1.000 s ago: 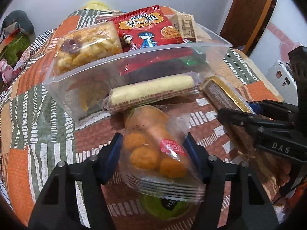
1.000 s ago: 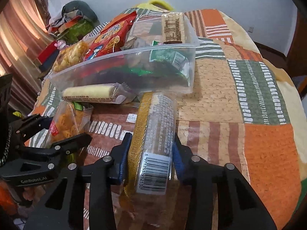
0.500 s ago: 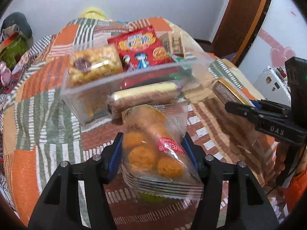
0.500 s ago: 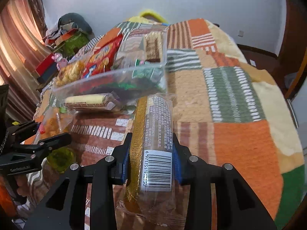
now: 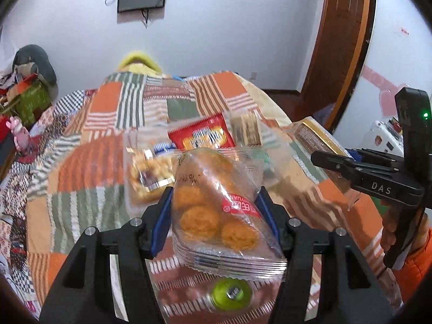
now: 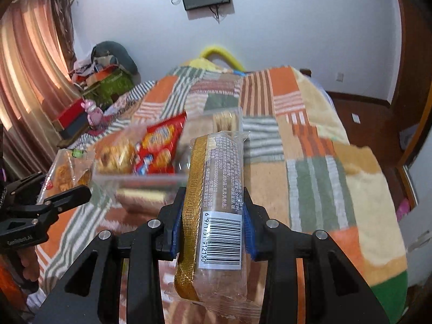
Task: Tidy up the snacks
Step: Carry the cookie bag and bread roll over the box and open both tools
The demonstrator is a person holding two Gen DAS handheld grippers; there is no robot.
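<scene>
The clear plastic bin (image 5: 251,151) sits on the patchwork bedspread (image 5: 89,162) of the bed, and everything else lies around it. Inside the bin stand a red snack bag (image 5: 201,135), a pack of golden puffed pieces (image 5: 147,172) at its left end and a brown wafer pack (image 5: 247,131) at its right end.

Above the bin's near wall, the left gripper (image 5: 216,208) is clamped on a clear bag of round orange cakes (image 5: 216,202), its blue pads pressed into both sides of the wrapper; the bag hangs clear of the bedspread. Nearer the camera than the bin, a small green cup snack (image 5: 232,293) lies on the bedspread below that bag.

At the bin's right end, the right gripper (image 6: 212,224) is closed on a long biscuit pack with a gold strip (image 6: 213,197), barcode facing up, also lifted off the bedspread. A pale roll-shaped snack (image 6: 140,197) lies against the outside of the bin's near wall, blurred.
</scene>
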